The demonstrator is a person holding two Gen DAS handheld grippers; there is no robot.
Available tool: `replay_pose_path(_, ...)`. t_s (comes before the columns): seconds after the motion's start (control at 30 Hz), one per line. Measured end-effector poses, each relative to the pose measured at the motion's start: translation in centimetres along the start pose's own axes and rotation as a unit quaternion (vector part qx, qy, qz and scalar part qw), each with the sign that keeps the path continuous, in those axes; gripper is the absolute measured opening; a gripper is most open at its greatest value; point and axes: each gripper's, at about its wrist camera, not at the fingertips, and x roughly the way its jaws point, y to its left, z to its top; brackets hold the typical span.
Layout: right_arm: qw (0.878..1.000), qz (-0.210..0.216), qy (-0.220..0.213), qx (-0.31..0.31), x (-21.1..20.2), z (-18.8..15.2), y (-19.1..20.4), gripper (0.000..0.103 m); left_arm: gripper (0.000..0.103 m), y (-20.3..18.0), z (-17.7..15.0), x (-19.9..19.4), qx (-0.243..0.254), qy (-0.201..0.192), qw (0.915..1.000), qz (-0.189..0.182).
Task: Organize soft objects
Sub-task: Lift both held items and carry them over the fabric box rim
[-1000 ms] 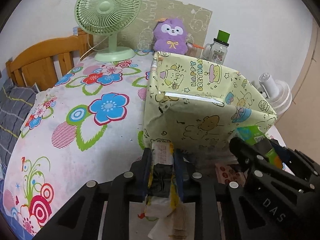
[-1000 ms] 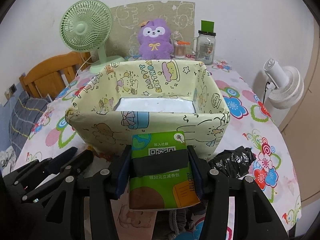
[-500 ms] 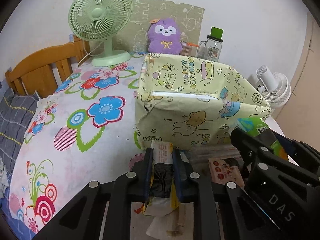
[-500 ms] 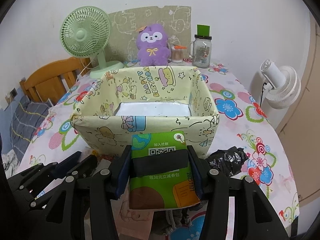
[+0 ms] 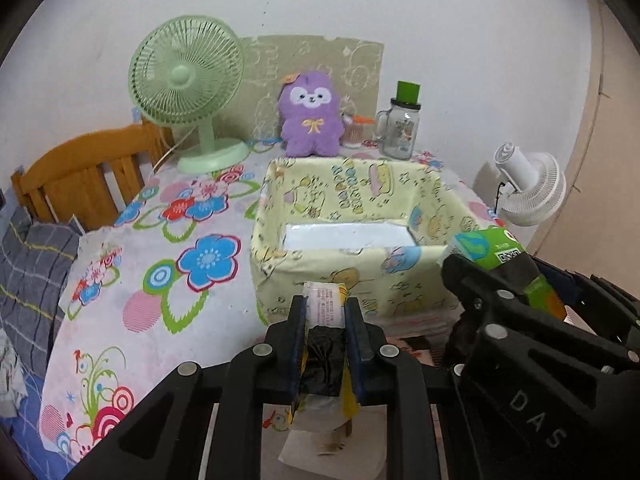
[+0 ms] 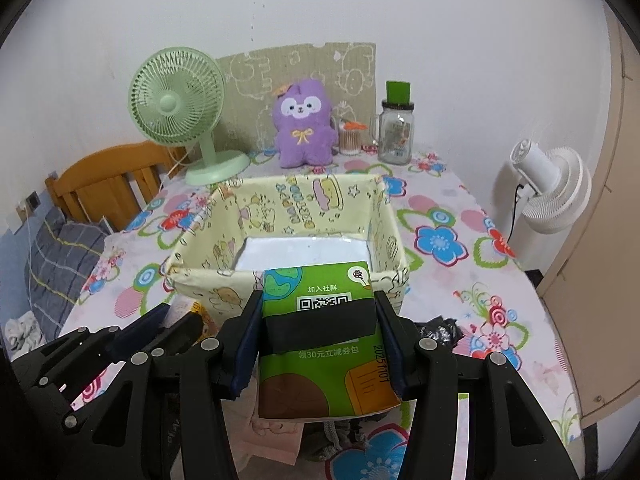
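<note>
Box [image 6: 192,276] near the table's middle holds nothing but a white liner; my left tongs [image 5: 326,312] pinch a slim yellow packet [image 5: 323,304], right tongs [image 6: 318,320] clamp a green tissue pack [image 6: 320,320], both just short of its near wall, so I judge nothing is sorted yet.

I count two black two-fingered tools, my left tool [image 5: 326,316] and my right tool [image 6: 318,320]. There are two packets: one narrow white-and-yellow packet [image 5: 323,307] and one flat green tissue packet [image 6: 324,340]. One pale yellow cartoon-print fabric box [image 6: 288,220] stands on the one flower-patterned surface [image 5: 160,264]. Fans number two: one mint green desk fan [image 6: 176,108] and one white standing fan [image 6: 556,188]. I see one purple plush toy [image 6: 302,128], one glass jar with a green lid [image 6: 396,132] and one wooden chair [image 5: 84,176].
</note>
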Motion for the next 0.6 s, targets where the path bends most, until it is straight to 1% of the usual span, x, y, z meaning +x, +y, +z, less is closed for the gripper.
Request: replay_pose_path(0.6,0.999,0.001,-0.033,0.006,-3.6,2.4,-0.9,0.056,0.017,-1.8,2.6,-3.1,0.018,-0.038,0.9991,0.003)
